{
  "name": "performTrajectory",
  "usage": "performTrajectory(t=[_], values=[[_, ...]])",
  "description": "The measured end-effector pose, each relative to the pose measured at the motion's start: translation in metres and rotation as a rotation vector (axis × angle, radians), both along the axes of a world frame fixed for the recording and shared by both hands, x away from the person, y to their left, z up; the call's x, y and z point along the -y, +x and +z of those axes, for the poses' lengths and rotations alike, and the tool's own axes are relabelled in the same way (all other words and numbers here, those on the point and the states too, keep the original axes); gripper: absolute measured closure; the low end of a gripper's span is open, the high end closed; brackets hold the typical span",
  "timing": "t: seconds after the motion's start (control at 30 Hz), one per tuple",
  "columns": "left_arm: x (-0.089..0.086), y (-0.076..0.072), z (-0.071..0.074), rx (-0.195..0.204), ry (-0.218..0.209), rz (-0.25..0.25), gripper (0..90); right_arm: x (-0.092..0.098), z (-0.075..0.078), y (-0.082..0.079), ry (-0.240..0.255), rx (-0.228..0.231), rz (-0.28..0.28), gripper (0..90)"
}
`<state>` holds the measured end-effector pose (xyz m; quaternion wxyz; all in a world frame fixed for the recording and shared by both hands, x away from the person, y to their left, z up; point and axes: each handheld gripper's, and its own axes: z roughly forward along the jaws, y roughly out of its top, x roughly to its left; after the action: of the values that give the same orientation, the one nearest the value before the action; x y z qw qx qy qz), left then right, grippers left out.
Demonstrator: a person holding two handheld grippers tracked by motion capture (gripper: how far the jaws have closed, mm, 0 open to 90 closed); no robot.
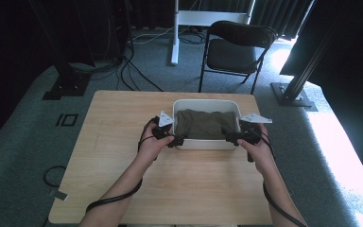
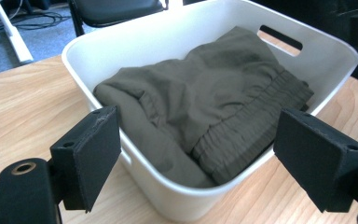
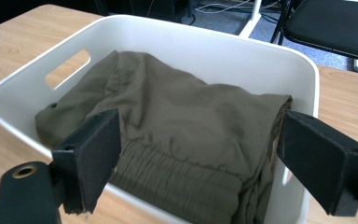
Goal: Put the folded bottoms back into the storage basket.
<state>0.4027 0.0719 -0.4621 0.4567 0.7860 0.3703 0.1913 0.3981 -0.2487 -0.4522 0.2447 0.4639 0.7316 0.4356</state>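
A white plastic bin stands on the far middle of the wooden table. It holds a folded olive-green garment with an elastic waistband. My left gripper is at the bin's near left corner, and my right gripper is at its near right corner. In the left gripper view, the left gripper is open, its jaws straddling the corner of the bin above the garment without pressing on it. In the right gripper view, the right gripper is likewise open over the bin's rim and the garment.
A black folding chair stands behind the table, with a white desk leg and floor cables beyond it. Black stand bases sit at the far left and far right. Bare tabletop lies left, right and in front of the bin.
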Motion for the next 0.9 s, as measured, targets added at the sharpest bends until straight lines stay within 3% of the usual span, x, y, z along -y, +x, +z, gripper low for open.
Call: performTrajectory(t=[0.33, 0.53, 0.67, 0.9], values=[[-0.017, -0.014, -0.006, -0.013, -0.001, 0.017, 16.2, 0.003, -0.011, -0.022, -0.018, 0.011, 0.015, 13.5], [-0.027, -0.022, -0.011, -0.001, 0.016, 0.03, 16.2, 0.006, -0.019, -0.037, -0.049, 0.03, 0.028, 13.5], [-0.036, -0.025, -0.017, 0.019, 0.021, 0.063, 16.3, 0.009, -0.026, -0.045, -0.047, 0.018, 0.033, 13.4], [-0.048, -0.029, -0.028, -0.007, 0.03, 0.089, 16.3, 0.017, -0.042, -0.055, -0.033, -0.003, 0.009, 13.5]])
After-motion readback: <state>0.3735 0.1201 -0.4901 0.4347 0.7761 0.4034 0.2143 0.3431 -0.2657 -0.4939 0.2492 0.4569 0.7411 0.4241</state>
